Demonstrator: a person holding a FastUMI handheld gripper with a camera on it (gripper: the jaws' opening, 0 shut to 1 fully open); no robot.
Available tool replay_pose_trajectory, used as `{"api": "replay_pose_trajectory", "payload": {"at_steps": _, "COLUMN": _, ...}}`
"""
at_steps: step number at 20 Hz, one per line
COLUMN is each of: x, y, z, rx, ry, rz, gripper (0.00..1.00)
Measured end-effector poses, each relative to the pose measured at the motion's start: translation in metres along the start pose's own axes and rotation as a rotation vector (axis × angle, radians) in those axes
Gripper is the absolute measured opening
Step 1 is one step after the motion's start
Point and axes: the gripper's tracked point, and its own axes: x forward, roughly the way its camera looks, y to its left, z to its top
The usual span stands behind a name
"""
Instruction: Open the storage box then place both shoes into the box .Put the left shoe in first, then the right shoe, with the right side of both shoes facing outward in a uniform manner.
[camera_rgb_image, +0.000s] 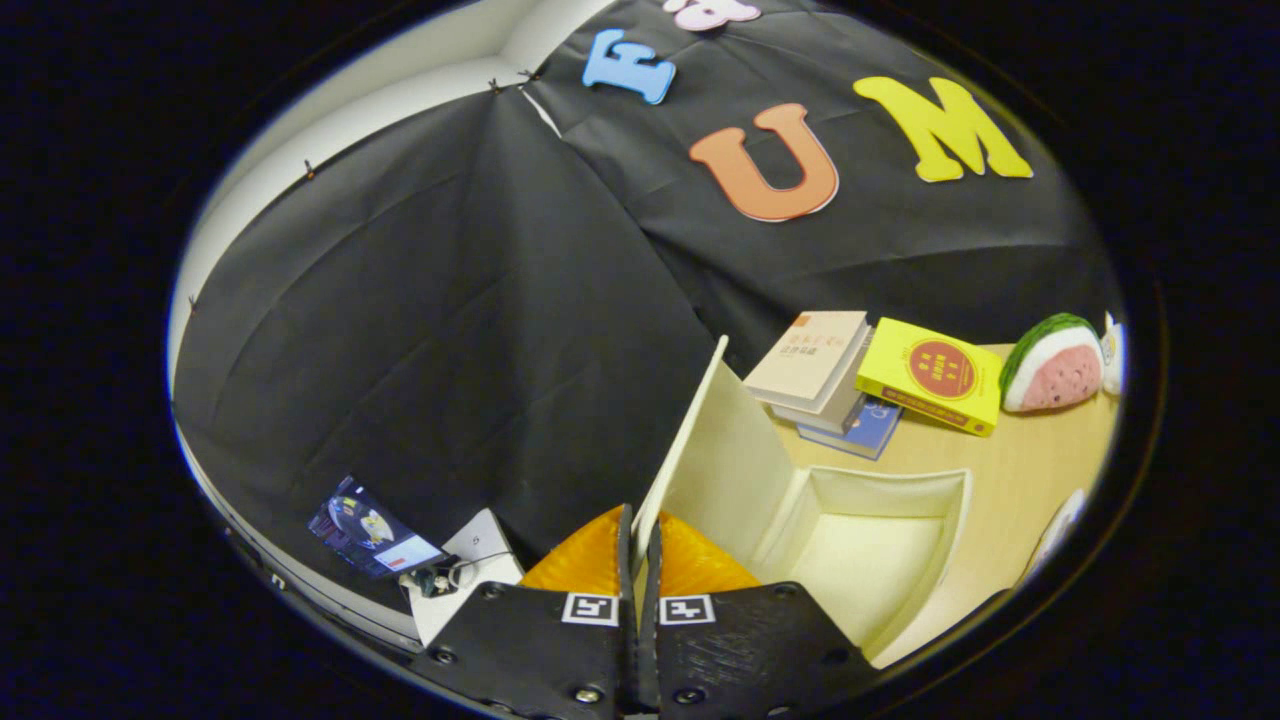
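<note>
The cream, smooth matt plastic storage box sits right of centre, its thin lid nipped between the matt black, finely scratched plastic gripper fingers. Pale smooth wood table at right; glossy yellow paperback book; creased black cloth wall.

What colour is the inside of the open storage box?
Cream-white, in the gripper view: storage box, with the hand-held gripper shut on its raised lid.

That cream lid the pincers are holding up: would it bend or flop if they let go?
The lid looks like thin, flat, stiff board, so it probably stays rigid. The gripper pinches its edge; released, it would likely swing on its hinge over the box. Probably light.
</note>
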Motion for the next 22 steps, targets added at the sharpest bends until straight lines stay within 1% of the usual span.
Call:
{"api": "replay_pose_trajectory", "payload": {"at_steps": 1, "x": 0.005, "y": 0.007, "z": 0.001, "rx": -0.024, "ry": 0.004, "rz": -0.004, "gripper": 0.03}}
{"api": "replay_pose_trajectory", "payload": {"at_steps": 2, "x": 0.018, "y": 0.011, "z": 0.0, "rx": -0.06, "ry": 0.009, "rz": -0.008, "gripper": 0.09}}
{"api": "replay_pose_trajectory", "payload": {"at_steps": 5, "x": 0.029, "y": 0.033, "z": -0.003, "rx": -0.169, "ry": 0.005, "rz": -0.004, "gripper": 0.42}}
{"api": "replay_pose_trajectory", "payload": {"at_steps": 9, "x": 0.03, "y": 0.043, "z": 0.0, "rx": -0.279, "ry": -0.047, "rz": -0.016, "gripper": 0.85}}
{"api": "replay_pose_trajectory", "payload": {"at_steps": 10, "x": 0.029, "y": 0.043, "z": -0.001, "rx": -0.286, "ry": -0.051, "rz": -0.019, "gripper": 0.85}}
{"api": "replay_pose_trajectory", "payload": {"at_steps": 13, "x": 0.02, "y": 0.035, "z": 0.003, "rx": -0.286, "ry": -0.07, "rz": -0.043, "gripper": 0.92}}
{"api": "replay_pose_trajectory", "payload": {"at_steps": 16, "x": -0.001, "y": 0.014, "z": 0.007, "rx": -0.282, "ry": -0.091, "rz": -0.081, "gripper": 0.92}}
{"api": "replay_pose_trajectory", "payload": {"at_steps": 20, "x": -0.04, "y": -0.042, "z": 0.011, "rx": -0.288, "ry": -0.138, "rz": -0.194, "gripper": 0.96}}
{"api": "replay_pose_trajectory", "payload": {"at_steps": 22, "x": -0.069, "y": -0.074, "z": 0.013, "rx": -0.295, "ry": -0.163, "rz": -0.259, "gripper": 0.96}}
